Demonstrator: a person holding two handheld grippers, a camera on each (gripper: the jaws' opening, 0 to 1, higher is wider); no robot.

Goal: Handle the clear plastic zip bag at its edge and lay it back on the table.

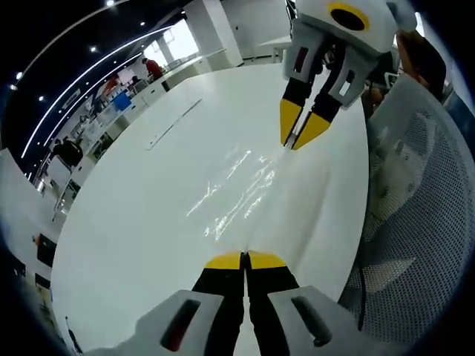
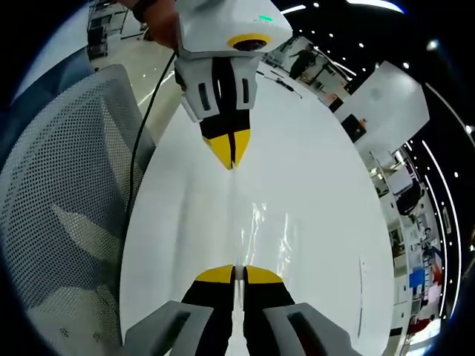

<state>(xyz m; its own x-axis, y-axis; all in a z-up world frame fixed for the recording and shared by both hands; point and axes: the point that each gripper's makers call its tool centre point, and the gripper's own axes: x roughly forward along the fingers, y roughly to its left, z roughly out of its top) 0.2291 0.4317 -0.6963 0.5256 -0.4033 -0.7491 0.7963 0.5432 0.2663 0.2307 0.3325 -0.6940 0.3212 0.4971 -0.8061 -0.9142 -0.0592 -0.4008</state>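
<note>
The clear plastic zip bag [image 1: 239,194] stretches between my two grippers over the white table [image 1: 141,222], showing mostly as glints. In the left gripper view, my left gripper [image 1: 245,260] is shut on the bag's near edge, and the right gripper [image 1: 297,139] comes in from the top, shut on the far edge. In the right gripper view the right gripper [image 2: 234,275] pinches one edge of the bag [image 2: 261,231] while the left gripper [image 2: 232,160] holds the opposite edge. Whether the bag touches the table [image 2: 326,193], I cannot tell.
A grey mesh chair [image 1: 419,222] stands against the table's edge, also seen in the right gripper view [image 2: 63,185]. A black cable [image 2: 141,144] hangs beside it. A thin pale strip [image 1: 174,122] lies farther out on the table. People and desks fill the background.
</note>
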